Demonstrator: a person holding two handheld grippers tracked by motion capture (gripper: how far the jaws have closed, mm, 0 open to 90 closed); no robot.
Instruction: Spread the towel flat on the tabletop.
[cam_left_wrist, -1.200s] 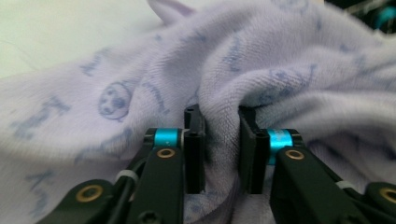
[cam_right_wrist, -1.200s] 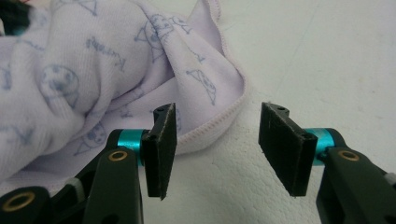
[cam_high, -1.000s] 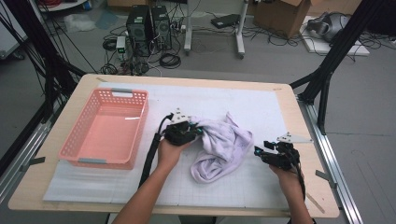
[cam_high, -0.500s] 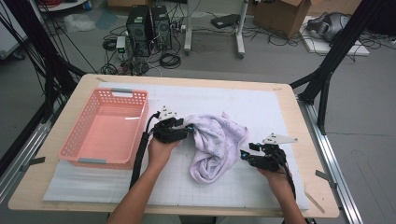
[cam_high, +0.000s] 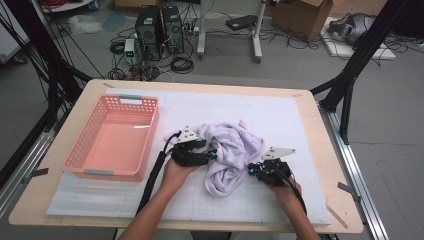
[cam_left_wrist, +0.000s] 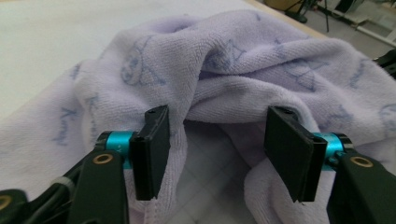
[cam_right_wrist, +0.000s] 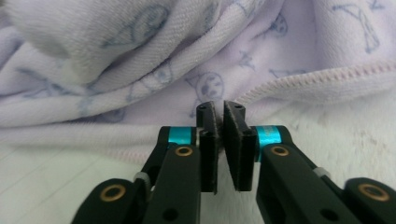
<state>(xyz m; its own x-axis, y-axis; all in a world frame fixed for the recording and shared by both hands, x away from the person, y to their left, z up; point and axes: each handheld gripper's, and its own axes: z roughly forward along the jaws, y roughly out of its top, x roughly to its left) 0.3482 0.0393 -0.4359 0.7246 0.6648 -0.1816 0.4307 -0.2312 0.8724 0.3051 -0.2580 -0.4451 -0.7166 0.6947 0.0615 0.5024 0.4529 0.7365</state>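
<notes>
- A lavender towel (cam_high: 231, 152) lay crumpled in a loose heap on the white gridded mat (cam_high: 280, 117) of the bench (cam_high: 336, 197), right of the pink basket (cam_high: 112, 140) and clear of it.
- The left gripper (cam_left_wrist: 217, 140) had its jaws released and set wide apart, straddling a thick rolled fold at the heap's left side; cloth brushed the inner face of each jaw, but nothing was pinched.
- The right gripper (cam_right_wrist: 219, 144) had its jaws clenched almost together at the towel's stitched hem (cam_right_wrist: 322, 81); whether any cloth was caught between them I could not tell from its own view.
- In the high view, the left gripper (cam_high: 192, 152) and the right gripper (cam_high: 265, 170) sat on either side of the heap, low against the mat.
- The towel looked like soft, light terry: limp, with no stiffness to carry its own shape, so anything lifted would likely trail and sag.
- The pile seemed grippy rather than slick, so a firm pinch should hold without slipping; nothing about it looked fragile.
- The best holds were probably the hem and corners, where the cloth was single-layered and reinforced; a grip on a bulky fold risked dragging the whole bundle instead of opening it.
</notes>
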